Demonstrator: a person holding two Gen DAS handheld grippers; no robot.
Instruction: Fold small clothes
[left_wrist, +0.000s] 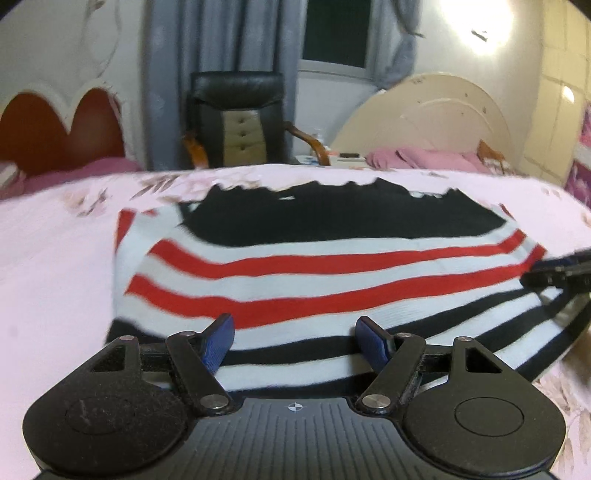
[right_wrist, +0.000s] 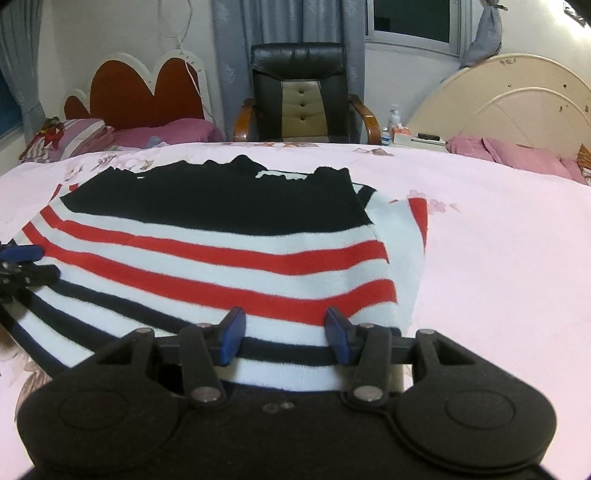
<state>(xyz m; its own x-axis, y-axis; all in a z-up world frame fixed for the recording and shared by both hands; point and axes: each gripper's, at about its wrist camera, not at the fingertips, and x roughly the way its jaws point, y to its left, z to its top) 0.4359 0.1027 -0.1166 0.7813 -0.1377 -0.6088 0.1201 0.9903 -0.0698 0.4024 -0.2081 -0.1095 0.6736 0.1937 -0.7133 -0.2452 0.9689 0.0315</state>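
Left wrist – sweater: we see a knit sweater (left_wrist: 295, 266), flat on the pink floral bedspread (left_wrist: 55, 258) straight ahead of the claw; black top panel, then red-and-white stripes, then thin dark stripes nearest us.
Left wrist – claw: our left gripper (left_wrist: 295, 343) stands wide open, blue pads over the near hem, nothing between them; whether they touch the cloth we cannot tell.
Left wrist – room: bare bedspread to the left; the other gripper sits at the sweater's right edge.
Right wrist – sweater: same ribbed knit (right_wrist: 221, 258), a sleeve folded in along the right side.
Right wrist – claw: our right gripper (right_wrist: 282, 339) is spread open, empty, above the hem.
Right wrist – room: bare bedspread (right_wrist: 498, 277) to the right; a black leather chair (right_wrist: 299, 92) beyond the far edge.
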